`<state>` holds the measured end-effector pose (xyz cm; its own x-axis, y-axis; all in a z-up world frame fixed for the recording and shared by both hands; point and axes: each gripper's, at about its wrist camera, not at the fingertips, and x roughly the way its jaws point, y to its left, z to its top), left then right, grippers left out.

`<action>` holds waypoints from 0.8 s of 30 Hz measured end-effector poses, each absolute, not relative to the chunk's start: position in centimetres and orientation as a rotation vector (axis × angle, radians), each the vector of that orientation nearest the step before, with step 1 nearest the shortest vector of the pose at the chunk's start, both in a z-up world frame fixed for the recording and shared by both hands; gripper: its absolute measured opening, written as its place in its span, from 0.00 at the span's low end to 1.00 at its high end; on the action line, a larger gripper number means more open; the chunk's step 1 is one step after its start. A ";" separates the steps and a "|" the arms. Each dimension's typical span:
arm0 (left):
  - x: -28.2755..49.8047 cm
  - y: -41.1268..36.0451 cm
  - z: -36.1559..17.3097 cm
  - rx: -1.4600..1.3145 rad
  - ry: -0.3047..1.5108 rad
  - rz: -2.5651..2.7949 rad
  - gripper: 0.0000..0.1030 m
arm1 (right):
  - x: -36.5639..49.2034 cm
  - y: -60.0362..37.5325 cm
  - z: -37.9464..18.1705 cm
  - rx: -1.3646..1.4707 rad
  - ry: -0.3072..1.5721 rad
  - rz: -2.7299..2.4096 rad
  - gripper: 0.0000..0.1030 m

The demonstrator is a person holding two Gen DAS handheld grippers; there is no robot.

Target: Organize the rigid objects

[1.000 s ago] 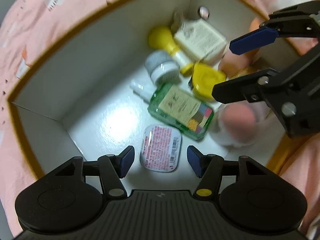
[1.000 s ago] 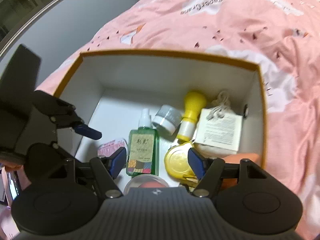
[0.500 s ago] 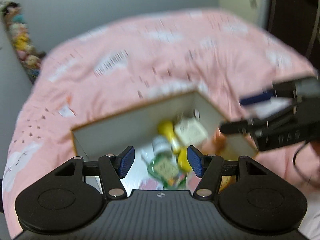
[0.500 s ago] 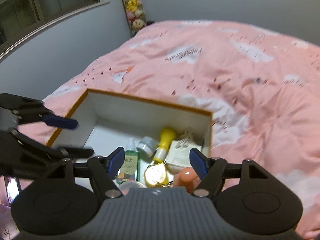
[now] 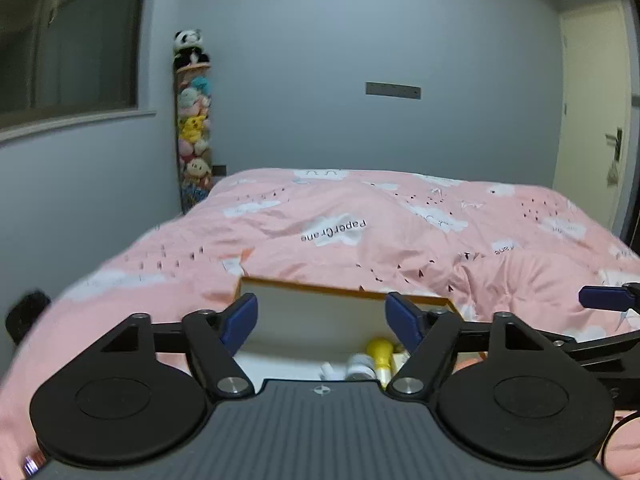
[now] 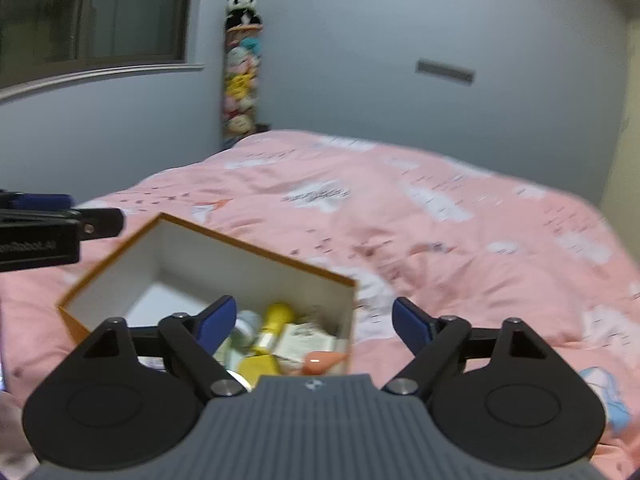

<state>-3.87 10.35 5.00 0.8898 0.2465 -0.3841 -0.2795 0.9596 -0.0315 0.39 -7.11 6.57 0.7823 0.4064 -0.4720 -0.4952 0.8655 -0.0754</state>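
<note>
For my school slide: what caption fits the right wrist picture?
Open right gripper above an orange-edged box of small toiletries on a pink bed.

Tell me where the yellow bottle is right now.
The yellow bottle lies inside the box on the pink bed, at its right end in the right wrist view, between a grey-capped jar and a white carton.

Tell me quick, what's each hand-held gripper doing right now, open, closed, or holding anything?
Left hand-held gripper: open, jaws have just been opening, nothing between them.
Right hand-held gripper: open, jaws have just been opening, holding nothing.
</note>
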 end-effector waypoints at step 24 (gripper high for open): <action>-2.9 8.7 -1.4 -0.095 0.608 0.231 0.91 | 2.3 -8.5 2.0 -0.080 0.682 0.458 0.97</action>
<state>-2.91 8.69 -1.42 0.7958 0.1871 -0.5760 -0.2430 0.9698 -0.0206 2.34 -8.55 1.96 0.6811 0.3824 -0.6244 -0.4338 0.8978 0.0767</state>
